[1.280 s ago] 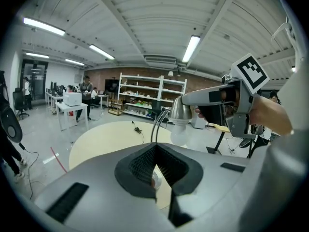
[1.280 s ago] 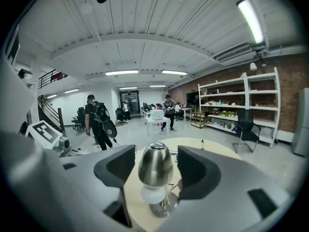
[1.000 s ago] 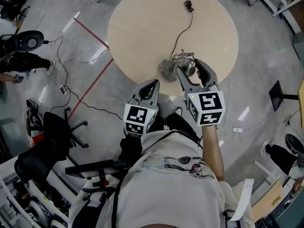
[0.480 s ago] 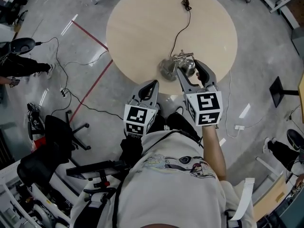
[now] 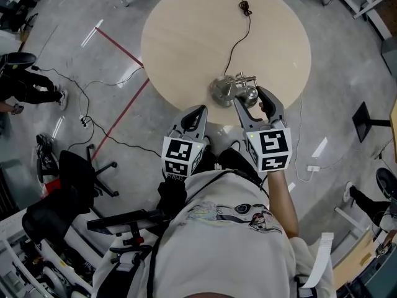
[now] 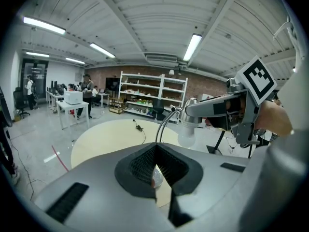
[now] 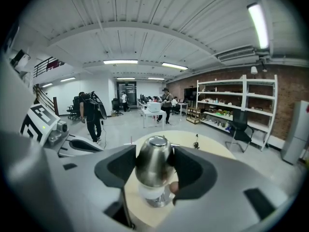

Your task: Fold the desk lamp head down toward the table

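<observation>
Head view first: your right gripper (image 5: 259, 106) is out over the near edge of the round table (image 5: 186, 23), with its jaws on either side of the lamp head (image 5: 249, 93). The head sits just right of the lamp base (image 5: 220, 92). Your left gripper (image 5: 197, 112) hangs off the table edge close to your body and touches nothing. The cord (image 5: 237, 36) trails off across the tabletop.

Left gripper view: the jaws are pinched together with nothing in them. From here you can see the curved neck (image 6: 163, 122) arching over and the white bulb (image 6: 187, 138) pointing downward.

Right gripper view: the jaws are clamped snugly around the shiny metal shade, with the bulb poking out below and the base right under it.

So you've got the grip; now it's about the path. I'd swing the head down along the arc of the neck rather than shoving it straight down. That rounded shade looks slippery, so go slow. The base looks small and could tip or skate, so maybe bring the idle left gripper in to pin it.
</observation>
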A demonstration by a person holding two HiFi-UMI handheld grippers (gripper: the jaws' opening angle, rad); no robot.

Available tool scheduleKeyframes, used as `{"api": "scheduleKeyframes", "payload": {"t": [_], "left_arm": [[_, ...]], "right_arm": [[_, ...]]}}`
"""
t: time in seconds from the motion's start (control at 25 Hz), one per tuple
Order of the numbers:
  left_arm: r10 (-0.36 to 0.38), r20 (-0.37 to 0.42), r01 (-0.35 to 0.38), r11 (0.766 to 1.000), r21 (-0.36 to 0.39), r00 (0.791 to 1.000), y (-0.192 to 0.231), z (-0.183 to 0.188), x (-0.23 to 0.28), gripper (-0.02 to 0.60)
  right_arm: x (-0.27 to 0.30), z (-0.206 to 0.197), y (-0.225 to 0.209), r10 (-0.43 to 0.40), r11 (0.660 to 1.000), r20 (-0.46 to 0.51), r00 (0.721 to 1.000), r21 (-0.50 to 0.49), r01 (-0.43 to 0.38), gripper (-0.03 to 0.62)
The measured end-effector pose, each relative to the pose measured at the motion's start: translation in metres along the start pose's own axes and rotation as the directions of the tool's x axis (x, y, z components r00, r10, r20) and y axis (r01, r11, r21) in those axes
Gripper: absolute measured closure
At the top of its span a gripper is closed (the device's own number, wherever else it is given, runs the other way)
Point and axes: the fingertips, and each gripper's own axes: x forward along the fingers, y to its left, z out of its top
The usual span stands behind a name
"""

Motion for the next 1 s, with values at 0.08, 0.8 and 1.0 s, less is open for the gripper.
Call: {"api": "scheduleKeyframes", "payload": {"t": [0.08, 0.8, 1.0], "left_arm": [[-0.001, 0.002, 0.001, 1.0, 0.001, 1.0, 0.0, 0.001, 0.0, 0.578], [-0.022, -0.044, 0.023, 0.999, 0.027, 0.999, -0.008, -0.008, 0.01, 0.578], [-0.013, -0.054, 0.015, 0.999, 0.039, 0.998, -0.008, -0.009, 0.01, 0.578]], "right_arm": [[-0.001, -0.006, 0.0, -0.004, 1.0, -0.011, 1.0, -0.005, 0.004, 0.339], [-0.017, -0.06, 0.005, -0.018, 0.999, 0.002, 1.0, -0.027, 0.018, 0.339], [-0.018, -0.075, 0.007, -0.005, 0.999, -0.021, 1.0, -0.033, 0.004, 0.339]]}}
